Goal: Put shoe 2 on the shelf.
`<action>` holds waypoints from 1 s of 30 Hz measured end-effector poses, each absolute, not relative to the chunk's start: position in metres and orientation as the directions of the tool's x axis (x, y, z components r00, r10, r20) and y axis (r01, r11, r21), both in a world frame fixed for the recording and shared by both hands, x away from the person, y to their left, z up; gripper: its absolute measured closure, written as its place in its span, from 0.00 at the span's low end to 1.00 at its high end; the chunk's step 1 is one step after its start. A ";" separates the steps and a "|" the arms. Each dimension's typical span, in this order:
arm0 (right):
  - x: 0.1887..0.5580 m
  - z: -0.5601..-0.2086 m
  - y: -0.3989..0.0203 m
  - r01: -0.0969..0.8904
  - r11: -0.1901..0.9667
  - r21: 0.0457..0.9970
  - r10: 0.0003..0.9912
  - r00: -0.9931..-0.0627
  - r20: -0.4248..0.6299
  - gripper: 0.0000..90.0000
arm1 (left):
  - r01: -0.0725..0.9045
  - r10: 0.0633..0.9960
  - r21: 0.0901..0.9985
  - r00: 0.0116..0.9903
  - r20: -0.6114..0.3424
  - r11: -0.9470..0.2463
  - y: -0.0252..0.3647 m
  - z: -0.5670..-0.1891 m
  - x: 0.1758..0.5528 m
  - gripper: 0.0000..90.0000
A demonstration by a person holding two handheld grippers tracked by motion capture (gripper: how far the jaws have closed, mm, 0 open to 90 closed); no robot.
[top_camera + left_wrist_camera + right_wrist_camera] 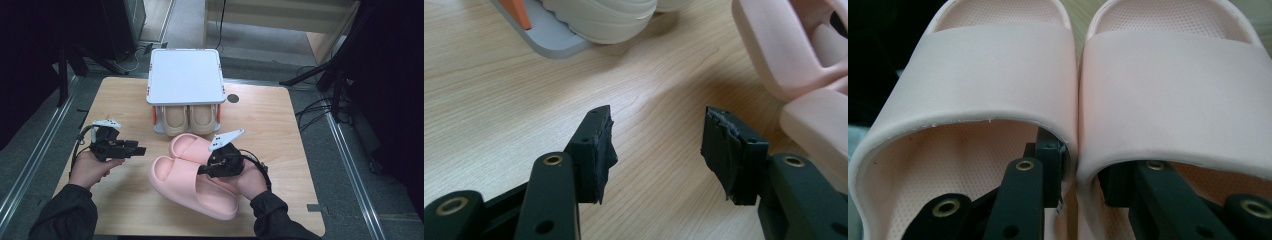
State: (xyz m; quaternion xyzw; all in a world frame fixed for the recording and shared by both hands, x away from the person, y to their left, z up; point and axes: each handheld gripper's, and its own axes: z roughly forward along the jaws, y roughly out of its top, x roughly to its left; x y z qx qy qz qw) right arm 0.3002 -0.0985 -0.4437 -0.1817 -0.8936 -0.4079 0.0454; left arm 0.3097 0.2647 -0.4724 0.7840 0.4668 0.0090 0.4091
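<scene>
Right tongs (1075, 170): clenched on pink slipper pair (192, 172), one jaw inside each slipper, pinching touching inner walls together; pair at front-centre of surface (125, 205), long axes parallel, toes angled toward shoe rack (185, 77).
Left tongs (656, 145): released, nothing between jaws, hovering left of pair.
Rack: far side, lower tier filled by beige slippers (189, 120); white top tier bare.
Right hand nearer.

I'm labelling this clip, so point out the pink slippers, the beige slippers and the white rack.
pink slippers (176, 175), high view, on the nearer slipper's strap.
beige slippers (176, 120), high view, on the left slipper's toe.
white rack (185, 76), high view, on the middle of its top panel.
</scene>
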 end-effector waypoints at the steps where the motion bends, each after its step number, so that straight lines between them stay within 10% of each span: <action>1: 0.301 -0.441 -0.098 0.359 0.604 0.711 0.281 -0.931 0.232 0.83 | 0.725 0.740 0.650 0.562 -0.370 -0.226 0.265 -0.472 0.309 0.50; 21: 0.323 -0.373 -0.073 0.270 0.620 0.737 0.168 -0.963 0.211 0.83 | 0.737 0.757 0.643 0.539 -0.370 -0.211 0.275 -0.473 0.300 0.50; 30: 0.339 -0.338 -0.062 0.322 0.629 0.708 0.273 -0.944 0.187 0.83 | 0.740 0.769 0.644 0.524 -0.367 -0.196 0.281 -0.474 0.290 0.50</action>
